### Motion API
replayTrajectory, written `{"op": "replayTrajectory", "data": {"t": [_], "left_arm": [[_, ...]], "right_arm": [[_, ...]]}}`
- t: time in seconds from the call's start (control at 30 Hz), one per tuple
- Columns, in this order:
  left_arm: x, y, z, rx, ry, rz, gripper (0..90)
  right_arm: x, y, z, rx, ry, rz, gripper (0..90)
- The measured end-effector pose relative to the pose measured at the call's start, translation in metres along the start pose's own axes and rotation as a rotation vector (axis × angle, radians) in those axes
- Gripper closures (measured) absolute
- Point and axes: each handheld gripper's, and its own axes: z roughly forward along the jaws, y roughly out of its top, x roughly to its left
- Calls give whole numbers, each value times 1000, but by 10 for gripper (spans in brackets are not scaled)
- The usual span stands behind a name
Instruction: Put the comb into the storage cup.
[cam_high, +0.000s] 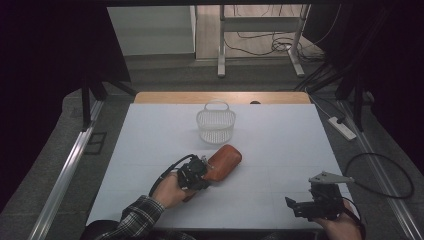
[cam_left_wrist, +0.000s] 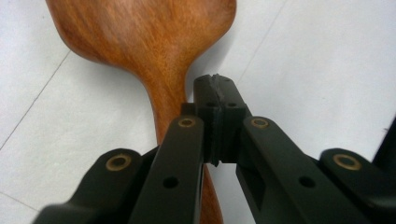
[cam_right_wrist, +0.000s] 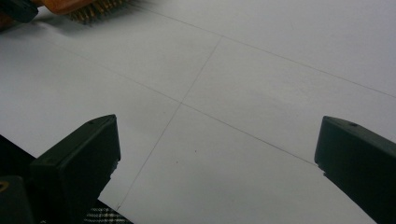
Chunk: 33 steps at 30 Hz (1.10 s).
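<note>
White table, brush bristles underneath

the left gripper is black, with brass-coloured pivot pins and small screw holes along its jaws, and a black cable looping from its back. the right gripper is black too, topped by a grey three-cornered plate. a dark plaid sleeve covers the left forearm.

A white table with faint seams. Near its far edge, about midway, stands a white wire basket. A wooden brush lies closer in, left of centre.
</note>
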Motion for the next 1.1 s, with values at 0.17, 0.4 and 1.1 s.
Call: {"op": "replayTrajectory", "data": {"t": [0.17, 0.4, 1.1], "left_arm": [[-4, -1, -15, -50, -2, -8, 893], [-5, -4, -26, -78, 38, -25, 854], [5, -10, -32, -104, 122, -146, 159]], "right_arm": [[0, 0, 0, 0, 0, 2, 5], [0, 0, 0, 1, 0, 0, 5], [0, 0, 0, 2, 0, 0, 6]]}}
